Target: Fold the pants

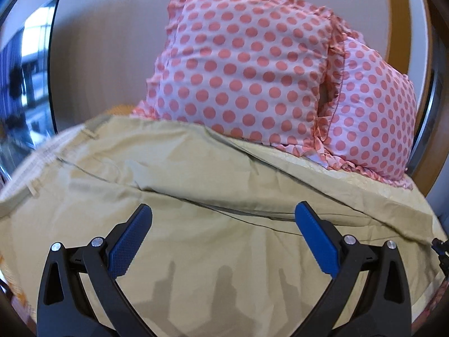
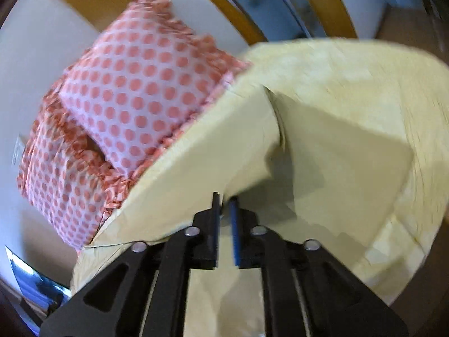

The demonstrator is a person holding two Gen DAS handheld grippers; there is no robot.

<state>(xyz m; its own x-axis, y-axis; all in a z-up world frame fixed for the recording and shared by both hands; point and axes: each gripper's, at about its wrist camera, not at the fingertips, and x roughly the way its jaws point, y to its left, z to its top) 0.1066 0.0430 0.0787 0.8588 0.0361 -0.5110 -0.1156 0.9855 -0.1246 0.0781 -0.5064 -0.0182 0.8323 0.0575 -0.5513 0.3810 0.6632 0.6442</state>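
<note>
Beige pants [image 1: 196,174] lie spread over a bed, waistband with belt loops at the left in the left wrist view. My left gripper [image 1: 223,216] is open and empty, its blue pads just above the cloth. In the right wrist view my right gripper [image 2: 224,199] is shut on a fold of the pants [image 2: 224,146] and holds it lifted off the bed, so the cloth hangs in a raised ridge.
Two pink pillows with red dots [image 1: 252,64] stand against the wall behind the pants; they also show in the right wrist view [image 2: 134,98]. A yellowish bedspread [image 2: 378,90] lies under the pants. A wooden frame [image 1: 398,16] stands at the right.
</note>
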